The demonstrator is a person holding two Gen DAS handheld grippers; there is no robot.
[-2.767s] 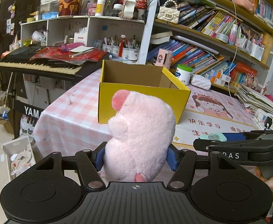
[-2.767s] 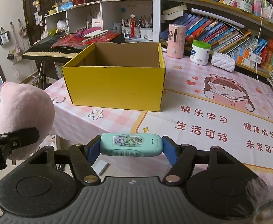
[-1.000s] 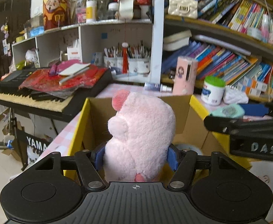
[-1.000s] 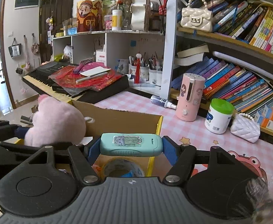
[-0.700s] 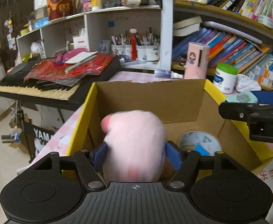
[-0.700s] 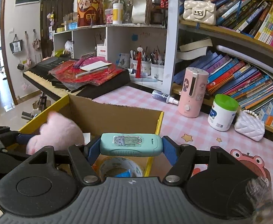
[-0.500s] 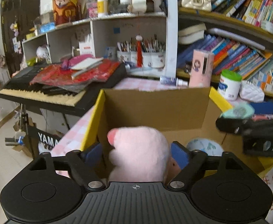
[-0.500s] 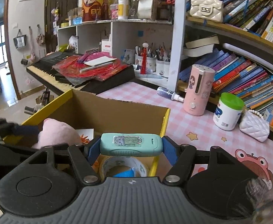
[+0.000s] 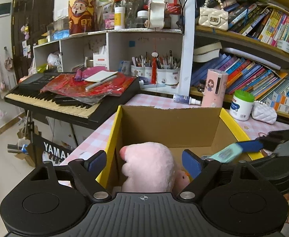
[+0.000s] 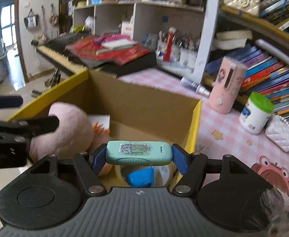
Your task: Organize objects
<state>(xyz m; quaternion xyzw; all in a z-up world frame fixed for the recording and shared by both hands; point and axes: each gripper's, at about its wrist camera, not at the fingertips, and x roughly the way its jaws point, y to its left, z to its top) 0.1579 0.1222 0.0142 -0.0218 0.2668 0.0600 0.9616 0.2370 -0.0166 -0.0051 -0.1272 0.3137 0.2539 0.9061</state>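
A pink plush toy (image 9: 150, 165) sits inside the yellow cardboard box (image 9: 114, 136), at its near left side. My left gripper (image 9: 144, 163) is open; its blue pads stand clear of the plush on both sides. The plush also shows in the right wrist view (image 10: 65, 130), inside the box (image 10: 193, 126). My right gripper (image 10: 139, 159) is shut on a mint-green flat case (image 10: 138, 153) and holds it over the box's near right part. The case also shows in the left wrist view (image 9: 226, 154).
A roll of tape (image 10: 144, 174) and a small card (image 10: 100, 122) lie in the box. On the pink checked tablecloth (image 10: 219, 130) stand a pink dispenser (image 10: 227, 85), a green-lidded jar (image 10: 257, 112) and a white purse (image 10: 280, 134). A keyboard (image 9: 65, 98) and bookshelves stand behind.
My left gripper lowered the plush into the box and opened, letting it go. My right gripper moved with the case over the box.
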